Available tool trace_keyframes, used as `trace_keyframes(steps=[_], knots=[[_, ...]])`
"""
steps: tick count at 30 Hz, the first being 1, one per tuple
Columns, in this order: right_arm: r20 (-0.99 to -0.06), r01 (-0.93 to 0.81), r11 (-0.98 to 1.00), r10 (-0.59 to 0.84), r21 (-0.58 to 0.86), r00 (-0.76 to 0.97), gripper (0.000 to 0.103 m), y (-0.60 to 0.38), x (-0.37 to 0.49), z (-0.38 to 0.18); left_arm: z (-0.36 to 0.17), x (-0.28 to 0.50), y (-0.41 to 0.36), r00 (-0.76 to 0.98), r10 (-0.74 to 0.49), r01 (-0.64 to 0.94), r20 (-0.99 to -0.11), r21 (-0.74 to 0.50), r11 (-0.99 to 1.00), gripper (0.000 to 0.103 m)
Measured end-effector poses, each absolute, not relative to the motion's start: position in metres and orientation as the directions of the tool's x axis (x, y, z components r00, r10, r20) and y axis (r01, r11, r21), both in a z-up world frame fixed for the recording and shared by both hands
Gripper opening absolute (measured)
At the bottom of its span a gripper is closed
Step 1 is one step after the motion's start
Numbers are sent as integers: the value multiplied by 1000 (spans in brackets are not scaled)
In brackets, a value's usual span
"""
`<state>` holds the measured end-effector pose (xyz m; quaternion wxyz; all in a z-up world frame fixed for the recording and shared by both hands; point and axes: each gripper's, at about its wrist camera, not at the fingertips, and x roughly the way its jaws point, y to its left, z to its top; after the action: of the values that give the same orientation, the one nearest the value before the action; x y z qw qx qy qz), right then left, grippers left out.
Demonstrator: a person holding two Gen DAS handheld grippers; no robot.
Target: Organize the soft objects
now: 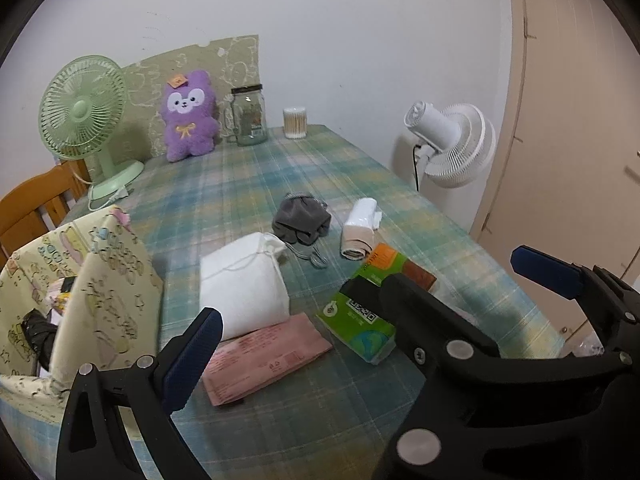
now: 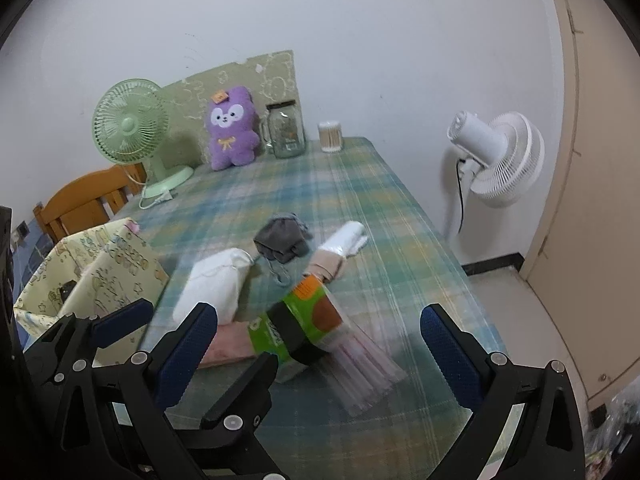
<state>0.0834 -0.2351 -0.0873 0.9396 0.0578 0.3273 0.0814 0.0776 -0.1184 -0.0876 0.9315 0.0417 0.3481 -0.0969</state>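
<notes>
Both claws hang wide open over the near end of the bench [image 1: 280,168] with its blue and green checked cloth, and neither one holds anything. The left claw [image 1: 366,300] and the right claw [image 2: 320,344] sit very close, side by side.

The soft things lie in a bunch in the middle: a white cloth pouch with a drawstring [image 1: 244,284], a crumpled grey cloth [image 1: 302,220], a rolled white and tan cloth [image 1: 358,228], a green packet of tissues [image 1: 362,308] and a flat pink paper packet [image 1: 264,356]. A yellow fabric box with little drawings [image 1: 76,292] stands open at the left, just beside the pouch.

I think the claws could bump each other, since one already reaches across the other. The things touch and overlap, so a grab could catch two at once or push the tissues off the pink packet. The fabric box looks floppy and might fold in if something is dropped on its wall.

The right wrist view shows a clear bundle of pink straws [image 2: 360,364] next to the tissues; the left view hides it behind the other claw. The left view looks into the box and shows dark things inside.
</notes>
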Motion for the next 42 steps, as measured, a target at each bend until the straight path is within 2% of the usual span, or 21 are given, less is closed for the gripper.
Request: trace_keyframes(steps=[9, 13, 17, 24, 28, 32, 35, 42], knots=[[-632, -69, 984, 161, 167, 758, 100, -253, 89, -101, -100, 90, -138, 714, -179, 269, -677, 30, 963, 102], [-647, -42, 984, 146, 174, 748, 99, -262, 93, -107, -106, 100, -144, 698, -184, 287, -692, 35, 957, 93], [-657, -28, 983, 143, 181, 740, 98, -269, 97, -113, -112, 107, -150, 685, -186, 298, -704, 38, 954, 89], [-669, -23, 977, 162, 212, 725, 97, -276, 104, -120, -117, 117, -157, 659, -216, 339, -721, 29, 940, 66], [-668, -62, 972, 202, 228, 717, 97, -272, 111, -120, -114, 115, -156, 655, -211, 331, -726, 25, 943, 58], [-671, -100, 970, 227, 223, 706, 97, -264, 114, -117, -111, 111, -145, 652, -164, 269, -740, 24, 963, 56], [-670, -96, 982, 180, 160, 721, 96, -255, 108, -114, -115, 109, -137, 644, -83, 209, -761, 70, 975, 55], [-680, -120, 971, 232, 208, 696, 85, -247, 104, -128, -121, 93, -131, 674, -73, 199, -735, 85, 976, 54]])
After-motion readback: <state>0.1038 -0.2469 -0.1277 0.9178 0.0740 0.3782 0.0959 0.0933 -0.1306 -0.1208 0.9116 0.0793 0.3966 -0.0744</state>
